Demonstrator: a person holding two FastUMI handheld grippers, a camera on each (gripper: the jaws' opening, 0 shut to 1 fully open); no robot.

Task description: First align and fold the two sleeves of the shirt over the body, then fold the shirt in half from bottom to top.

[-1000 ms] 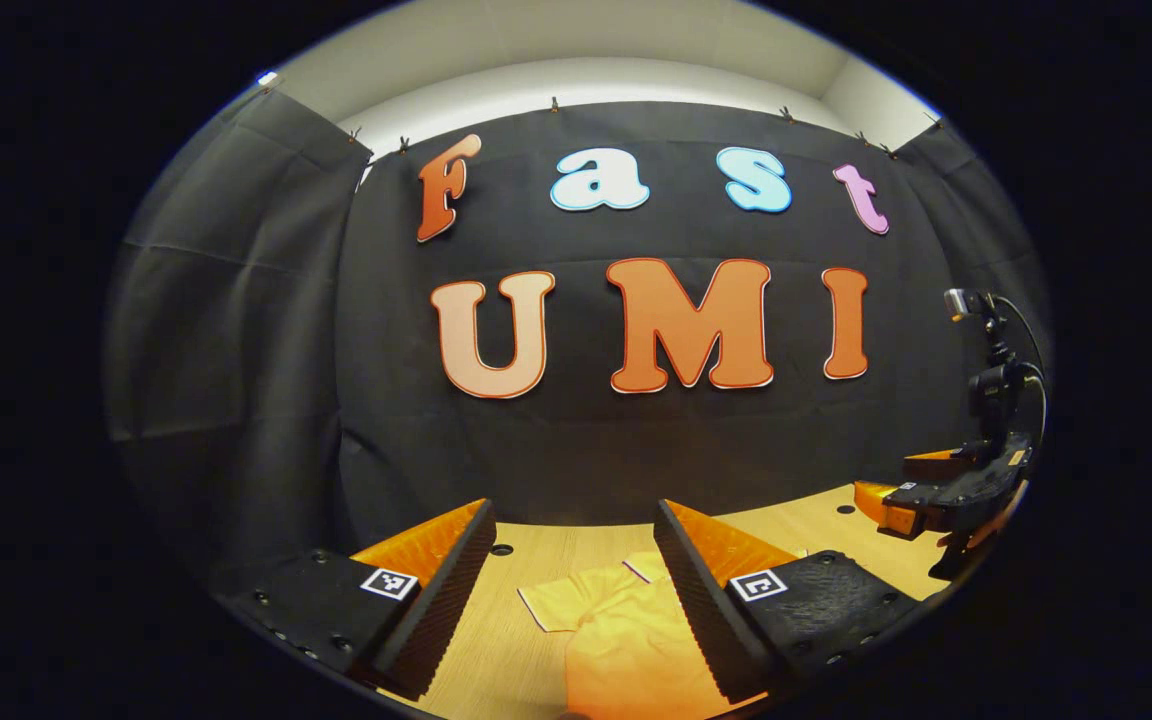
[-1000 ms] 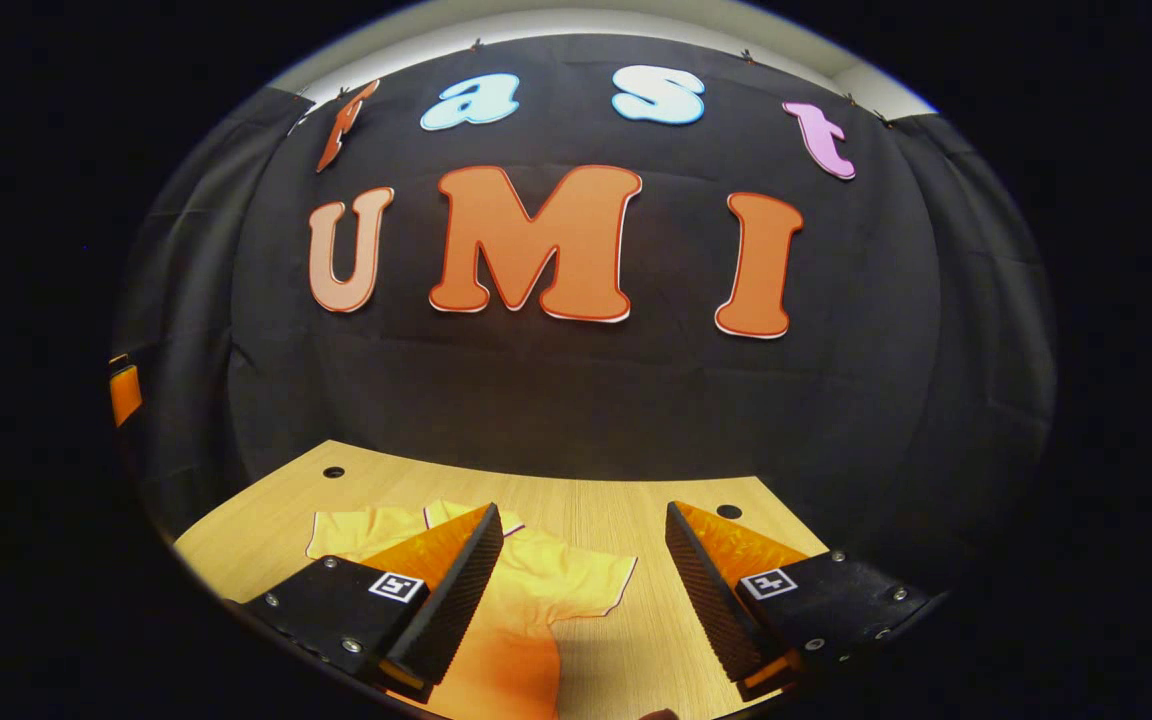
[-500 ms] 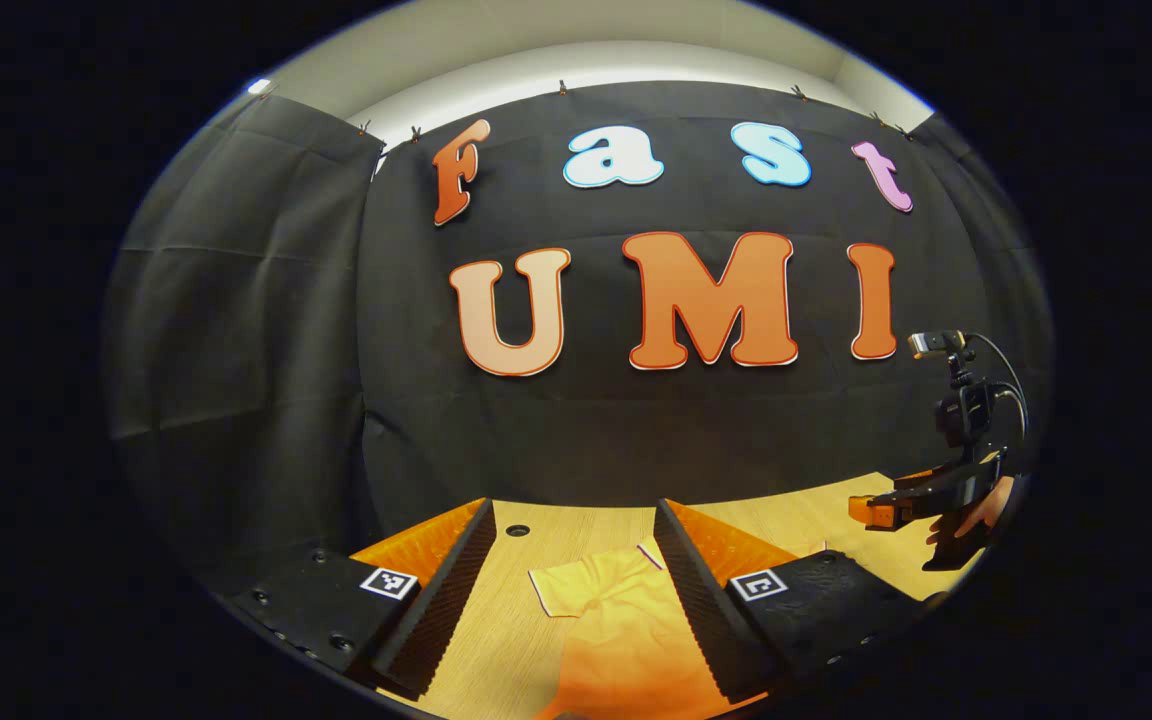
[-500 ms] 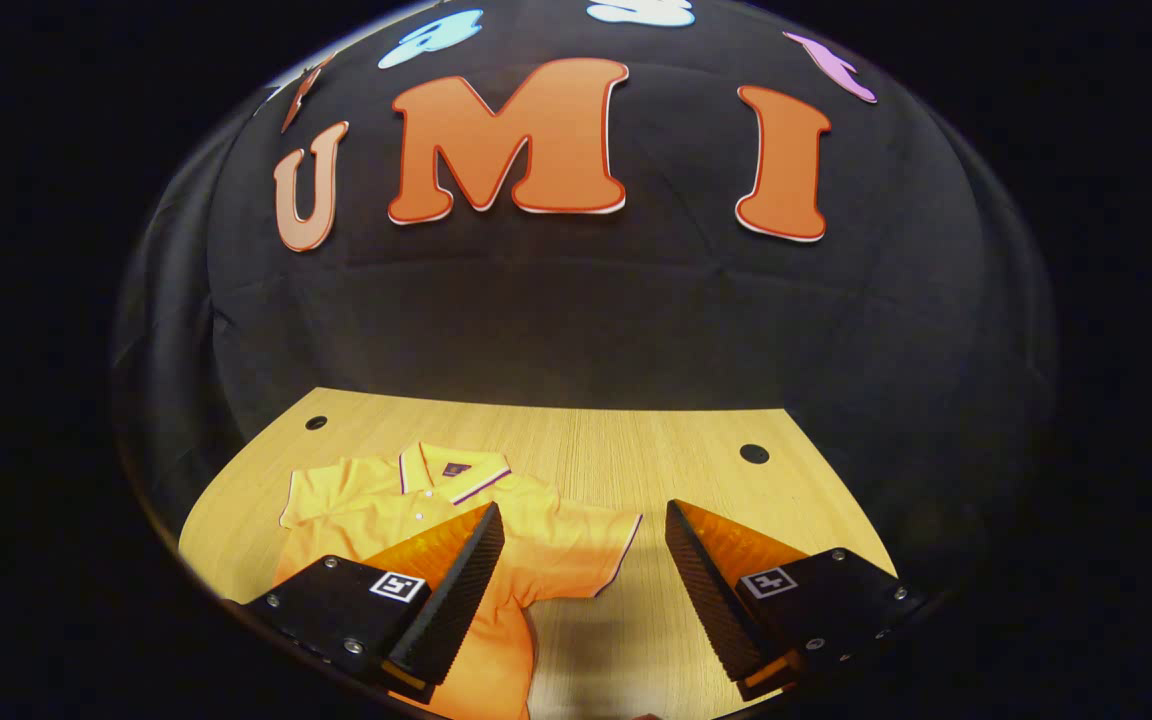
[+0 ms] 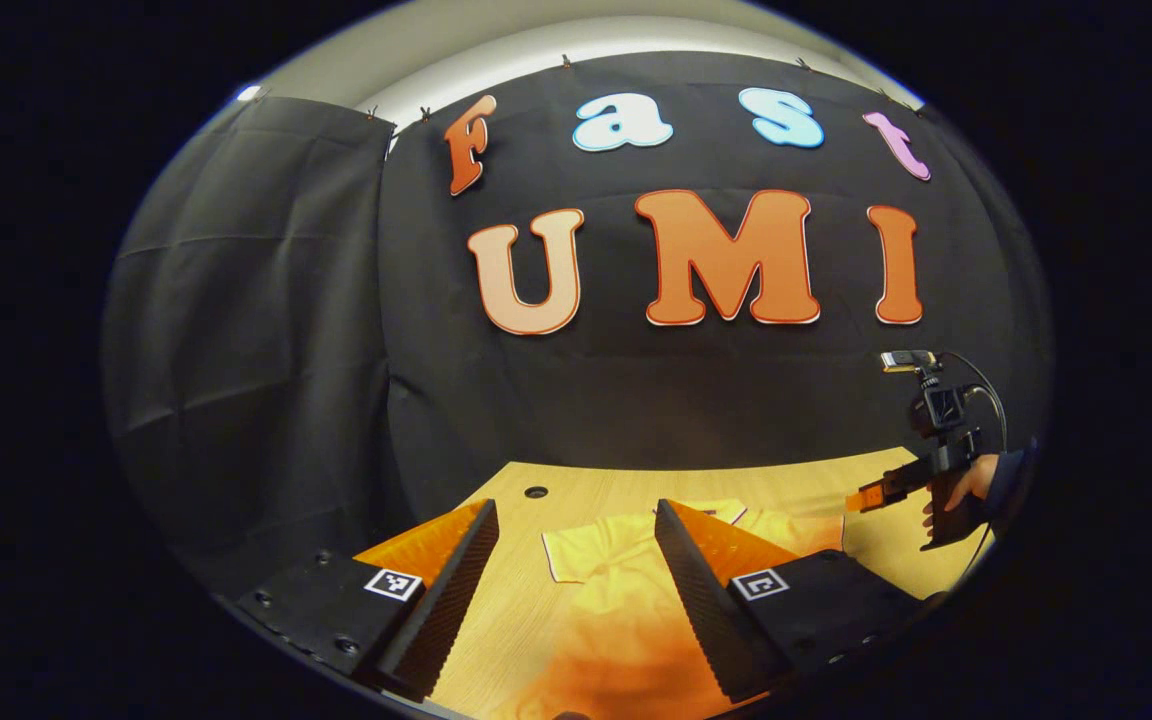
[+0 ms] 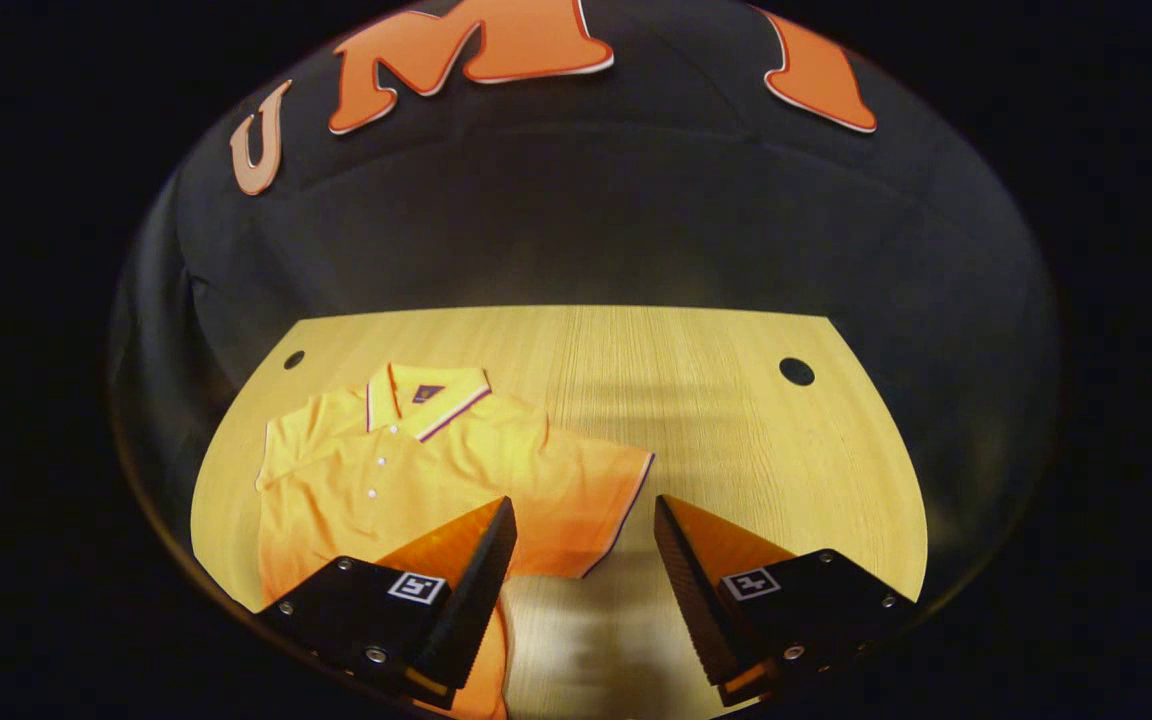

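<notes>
Orange short-sleeved polo shirt (image 6: 386,480) with striped collar lies flat, face up, on the pale wood-grain counter (image 6: 716,400), toward its left half in the right gripper view. Both sleeves spread out, nothing folded yet. Left tool (image 5: 576,590) wide open, empty, above the shirt's left sleeve (image 5: 586,548). Right tool (image 6: 584,580) wide open, empty, just short of the right sleeve's trimmed cuff (image 6: 626,510). Judged step: first sleeve fold. Do it well: come down at the cuff edge, pinch one layer only, lift low, carry inward over the body, keep hem parallel to the side seam.
</notes>
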